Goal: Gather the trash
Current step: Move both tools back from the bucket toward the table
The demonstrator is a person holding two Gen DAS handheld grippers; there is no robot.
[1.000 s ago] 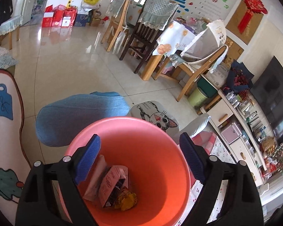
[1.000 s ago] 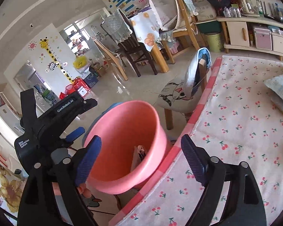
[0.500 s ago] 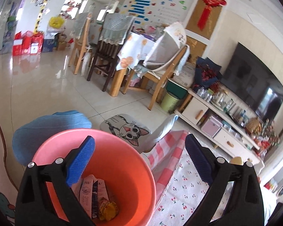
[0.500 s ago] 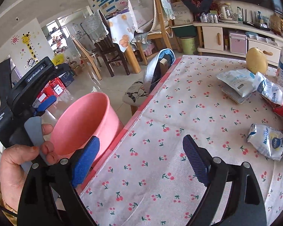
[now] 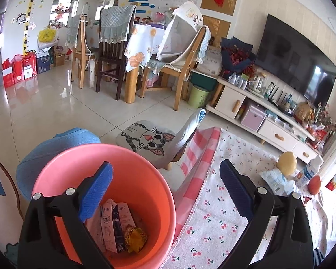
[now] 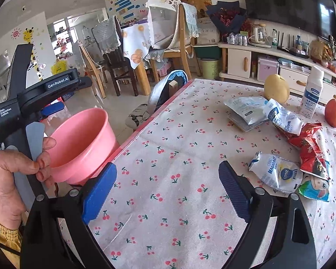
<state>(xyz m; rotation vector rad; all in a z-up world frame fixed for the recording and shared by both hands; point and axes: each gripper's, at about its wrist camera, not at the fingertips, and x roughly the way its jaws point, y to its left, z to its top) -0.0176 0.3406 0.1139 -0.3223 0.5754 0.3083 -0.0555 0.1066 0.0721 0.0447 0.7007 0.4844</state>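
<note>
A pink bin [image 5: 145,168] stands beside the table's left edge, with several crumpled wrappers [image 5: 116,224] at its bottom. My left gripper [image 5: 165,179] hangs open above the bin's right rim with nothing between its pads. In the right wrist view the bin [image 6: 78,134] is at the left, next to a hand [image 6: 11,179] that holds the left tool. My right gripper [image 6: 166,179] is over bare cherry-print cloth, jaws opening, empty. To its right lie a white wrapper [image 6: 275,174], a red wrapper [image 6: 309,143], a green one [image 6: 313,188] and a white pouch [image 6: 246,109].
A pear [image 6: 276,88], an apple [image 6: 333,115] and a white bottle [image 6: 312,92] stand at the table's far right. A low chair with a cat cushion [image 5: 150,139] and a blue stool [image 5: 62,148] sit beyond the bin. The cloth-covered table [image 6: 179,145] spreads ahead.
Both grippers have swung right, away from the bin's middle toward the table. The right one now hangs over the cloth, with the wrappers in view. Both pairs of jaws stand a little wider.
</note>
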